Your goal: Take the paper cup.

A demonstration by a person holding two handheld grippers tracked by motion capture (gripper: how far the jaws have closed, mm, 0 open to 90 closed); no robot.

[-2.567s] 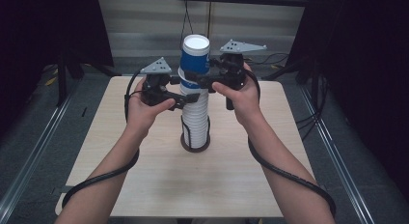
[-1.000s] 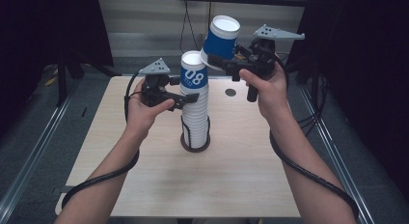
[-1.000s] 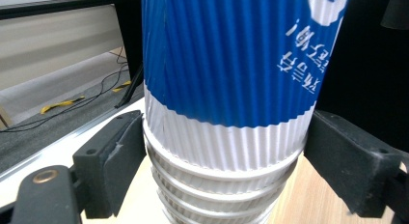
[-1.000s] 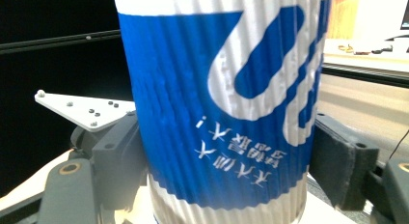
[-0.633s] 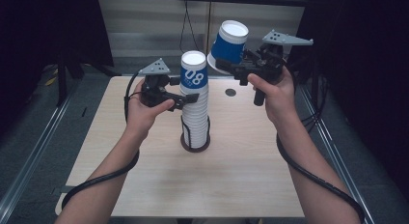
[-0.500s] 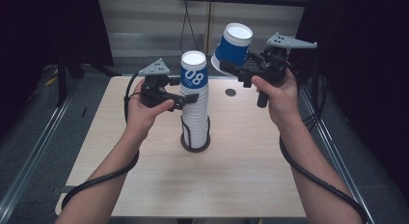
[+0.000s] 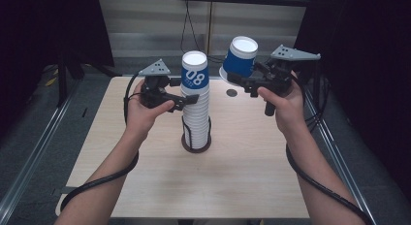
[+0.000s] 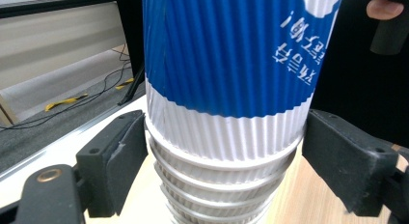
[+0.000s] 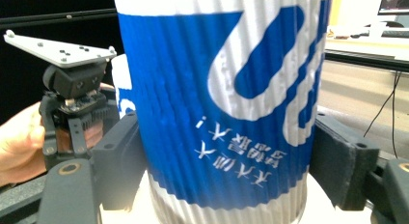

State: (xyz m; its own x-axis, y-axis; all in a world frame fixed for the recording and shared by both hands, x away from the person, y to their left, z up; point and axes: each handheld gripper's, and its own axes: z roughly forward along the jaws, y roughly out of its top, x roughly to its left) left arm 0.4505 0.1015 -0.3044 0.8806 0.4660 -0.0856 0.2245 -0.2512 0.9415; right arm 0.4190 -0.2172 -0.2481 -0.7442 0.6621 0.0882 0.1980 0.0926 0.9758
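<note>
The table (image 7: 252, 181) is pale wood, with dark curtains and a grey floor around it. A tall stack of cups (image 7: 195, 113) stands upside down in a round black holder (image 7: 196, 143), below and between both tools. The left gripper (image 7: 186, 100) clamps the stack near its top. The right gripper (image 7: 232, 79), raised to the stack's right, grips a single blue-and-white cup (image 7: 239, 57) clear of the stack.

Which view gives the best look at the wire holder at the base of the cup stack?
The high view: the wire holder stands on the table around the foot of the cup stack. The left gripper view looks at the stack's upper cups between its jaws; the right gripper view looks at the lifted cup.
</note>
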